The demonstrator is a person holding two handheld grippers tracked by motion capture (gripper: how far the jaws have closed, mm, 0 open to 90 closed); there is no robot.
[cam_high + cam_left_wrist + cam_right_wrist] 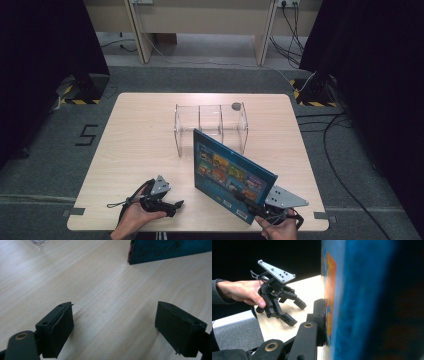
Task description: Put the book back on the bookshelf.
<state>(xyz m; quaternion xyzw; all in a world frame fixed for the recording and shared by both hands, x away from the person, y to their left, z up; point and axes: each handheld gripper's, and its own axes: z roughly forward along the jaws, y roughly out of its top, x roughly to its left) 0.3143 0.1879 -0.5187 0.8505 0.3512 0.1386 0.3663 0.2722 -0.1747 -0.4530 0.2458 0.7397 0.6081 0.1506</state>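
Note:
A blue picture book (230, 175) stands on edge on the wooden table (140, 150), leaning a little, with its illustrated cover facing the front left. My right gripper (246, 201) is shut on the book's lower near corner. In the right gripper view one black jaw presses the cover of the book (362, 302); the other jaw is hidden behind it. My left gripper (172, 202) rests low over the table at the front left, a little apart from the book. Its jaws stand wide open (115, 327) with bare wood between them. The book's bottom corner (170, 250) lies ahead of it.
A clear acrylic rack (210, 125) with upright dividers stands behind the book at the table's middle back, with a small grey object (235, 106) on its top right. The left gripper (295, 312) and the hand holding it show beside the book. Cables lie on the floor to the right.

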